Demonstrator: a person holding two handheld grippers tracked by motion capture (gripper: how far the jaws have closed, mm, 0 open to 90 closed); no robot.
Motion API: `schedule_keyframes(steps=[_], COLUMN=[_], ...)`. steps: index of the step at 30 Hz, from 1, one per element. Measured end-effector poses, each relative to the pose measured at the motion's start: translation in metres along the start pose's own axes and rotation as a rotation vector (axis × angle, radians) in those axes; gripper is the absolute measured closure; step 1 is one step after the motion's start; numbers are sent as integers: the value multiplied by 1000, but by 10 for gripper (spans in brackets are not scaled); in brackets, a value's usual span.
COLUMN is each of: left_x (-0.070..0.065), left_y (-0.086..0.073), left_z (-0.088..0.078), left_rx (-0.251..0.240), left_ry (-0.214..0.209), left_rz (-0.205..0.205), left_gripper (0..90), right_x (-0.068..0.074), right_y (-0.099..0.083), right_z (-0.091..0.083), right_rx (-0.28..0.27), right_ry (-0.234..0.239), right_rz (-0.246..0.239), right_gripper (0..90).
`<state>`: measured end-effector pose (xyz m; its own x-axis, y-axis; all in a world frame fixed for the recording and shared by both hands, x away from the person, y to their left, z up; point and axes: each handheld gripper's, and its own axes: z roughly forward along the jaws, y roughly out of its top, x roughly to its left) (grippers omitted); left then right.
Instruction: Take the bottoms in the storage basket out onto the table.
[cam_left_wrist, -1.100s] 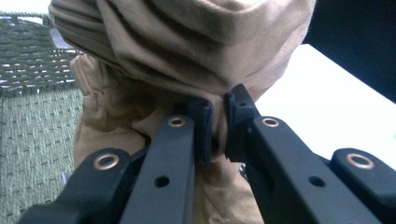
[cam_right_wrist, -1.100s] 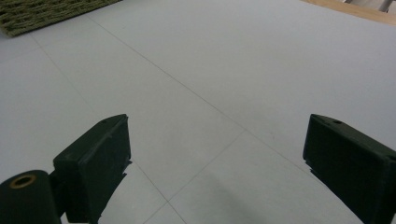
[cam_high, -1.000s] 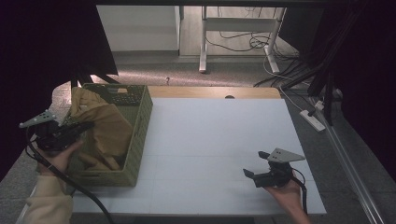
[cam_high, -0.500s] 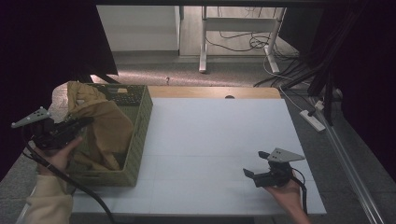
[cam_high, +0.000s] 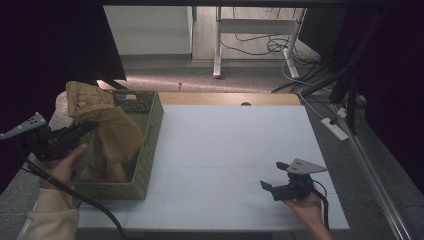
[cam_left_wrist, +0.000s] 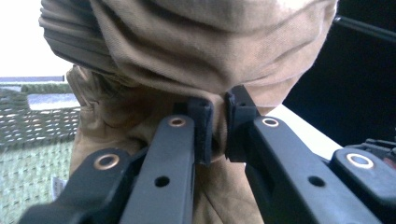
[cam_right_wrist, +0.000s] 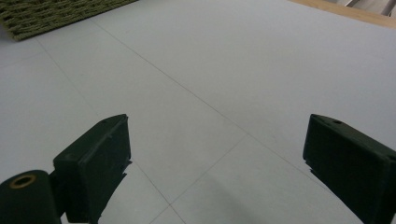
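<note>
A tan cloth garment (cam_high: 112, 132) hangs half out of the green woven basket (cam_high: 149, 150) at the table's left. My left gripper (cam_high: 90, 126) is shut on a fold of the garment and holds it lifted above the basket. Up close, in the left gripper view, the two black pads pinch the tan cloth (cam_left_wrist: 187, 60) between them at the left gripper (cam_left_wrist: 218, 130). My right gripper (cam_high: 271, 176) rests low at the table's near right, jaws wide apart. Between the right gripper's (cam_right_wrist: 217, 158) jaws lies only bare white table.
The white table (cam_high: 235, 145) spreads right of the basket, with a wooden strip (cam_high: 225, 98) along its far edge. A corner of the basket (cam_right_wrist: 51, 16) lies ahead of the right gripper. Desk legs and cables (cam_high: 260, 45) stand on the floor beyond; a power strip (cam_high: 334, 129) lies right.
My left gripper has risen and drawn left with the tan garment, pulling more cloth up out of the basket. The right gripper has stayed still.
</note>
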<state>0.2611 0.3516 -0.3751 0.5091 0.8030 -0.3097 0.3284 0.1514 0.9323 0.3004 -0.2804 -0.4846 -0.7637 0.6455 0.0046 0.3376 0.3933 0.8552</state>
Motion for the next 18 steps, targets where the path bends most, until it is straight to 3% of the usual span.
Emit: schedule_keyframes(steps=[18], left_x=[-12], left_y=[12], left_z=[12], left_rx=[-42], left_ry=[-60], left_rz=[-31], left_gripper=[827], right_x=[0], right_y=[0], right_z=[-2], right_rx=[0], right_ry=[-8], right_rz=[5], right_gripper=[77])
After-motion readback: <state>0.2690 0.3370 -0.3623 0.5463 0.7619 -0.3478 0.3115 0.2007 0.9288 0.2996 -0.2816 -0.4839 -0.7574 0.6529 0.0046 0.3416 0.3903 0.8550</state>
